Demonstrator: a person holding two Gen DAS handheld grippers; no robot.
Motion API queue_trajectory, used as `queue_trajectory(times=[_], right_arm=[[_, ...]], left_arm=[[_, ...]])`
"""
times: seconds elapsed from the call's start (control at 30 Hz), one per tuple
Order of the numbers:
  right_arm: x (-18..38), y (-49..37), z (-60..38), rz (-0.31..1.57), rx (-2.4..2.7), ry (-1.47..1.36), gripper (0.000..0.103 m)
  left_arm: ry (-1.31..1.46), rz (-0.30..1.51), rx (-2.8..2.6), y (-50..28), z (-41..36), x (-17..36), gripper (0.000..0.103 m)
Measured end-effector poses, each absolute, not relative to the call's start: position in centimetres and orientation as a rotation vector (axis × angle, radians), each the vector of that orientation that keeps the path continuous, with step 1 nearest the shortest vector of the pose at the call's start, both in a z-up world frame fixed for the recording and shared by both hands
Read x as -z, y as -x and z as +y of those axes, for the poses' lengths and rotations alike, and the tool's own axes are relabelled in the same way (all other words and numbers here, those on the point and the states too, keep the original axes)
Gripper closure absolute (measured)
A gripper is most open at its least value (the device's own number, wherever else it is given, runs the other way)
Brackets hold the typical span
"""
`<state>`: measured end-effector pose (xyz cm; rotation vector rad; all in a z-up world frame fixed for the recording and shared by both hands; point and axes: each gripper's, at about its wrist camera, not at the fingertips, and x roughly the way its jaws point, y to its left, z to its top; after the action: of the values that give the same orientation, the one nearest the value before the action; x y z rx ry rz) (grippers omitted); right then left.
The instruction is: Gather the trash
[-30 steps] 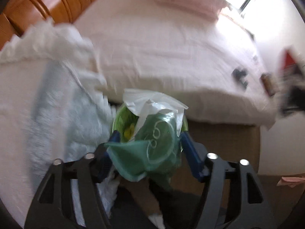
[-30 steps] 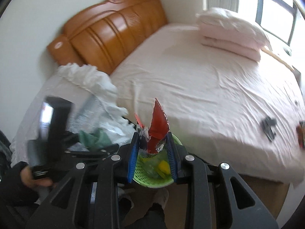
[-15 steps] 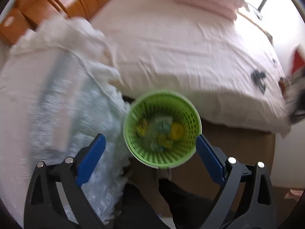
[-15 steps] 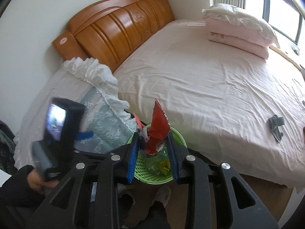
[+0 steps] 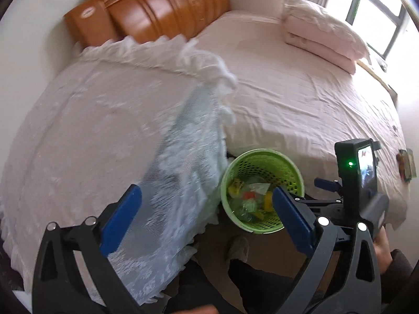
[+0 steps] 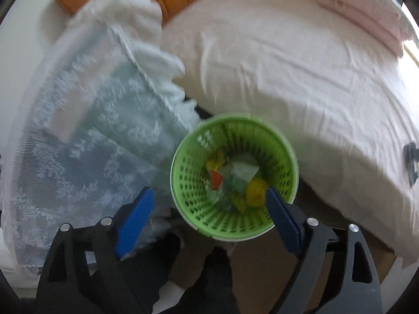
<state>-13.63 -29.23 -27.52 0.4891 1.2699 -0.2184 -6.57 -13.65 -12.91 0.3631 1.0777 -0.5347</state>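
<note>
Unlabelled green basket of trash

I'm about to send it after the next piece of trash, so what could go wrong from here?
The basket stands tight between the lace cloth and the bed; a swinging right gripper might tip it or snag the lace. Both grippers are open and close together, so the left gripper could bump the right.

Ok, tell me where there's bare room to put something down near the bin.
Free: the pink bed sheet between the folded pillows and the green basket; also the lace-covered top on the basket's other side. Crowded: inside the basket, full of wrappers.
</note>
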Motion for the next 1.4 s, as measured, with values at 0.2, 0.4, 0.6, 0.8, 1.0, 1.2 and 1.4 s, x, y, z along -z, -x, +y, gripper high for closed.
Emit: queue_trajectory(times=[0.2, 0.4, 0.6, 0.8, 1.0, 1.2, 1.4], right_arm=[[24.4, 11.1, -28.0, 1.275, 0.242, -0.474, 0.013], [10.9, 7.2, -25.4, 1.061, 0.191, -0.352, 0.002], [-4.1, 5.1, -21.9, 0.774, 0.121, -0.219, 0.002], [-13.7, 4.4, -19.8, 0.574, 0.050, -0.167, 0.002], [-15.7, 3.6, -18.4, 0.527, 0.021, -0.131, 0.002], [-15.5, 3.6, -17.4, 0.532, 0.020, -0.118, 0.002], [-15.1, 3.4, -17.6, 0.538, 0.040, -0.110, 0.002]], left_arm=[[-0.332, 1.056, 0.445, 5.2, -10.1, 11.8, 0.008], [-0.281, 0.925, 0.383, 2.7, -7.7, 6.0, 0.008], [-0.213, 0.733, 0.281, -0.1, -5.3, -3.5, 0.008], [-0.095, 0.632, 0.205, -1.7, -2.3, -10.8, 0.008], [-0.015, 0.617, 0.136, -2.7, -0.3, -12.8, 0.008], [0.021, 0.651, 0.139, -3.1, 0.2, -11.9, 0.008], [0.020, 0.654, 0.155, -3.7, -0.4, -11.6, 0.008]])
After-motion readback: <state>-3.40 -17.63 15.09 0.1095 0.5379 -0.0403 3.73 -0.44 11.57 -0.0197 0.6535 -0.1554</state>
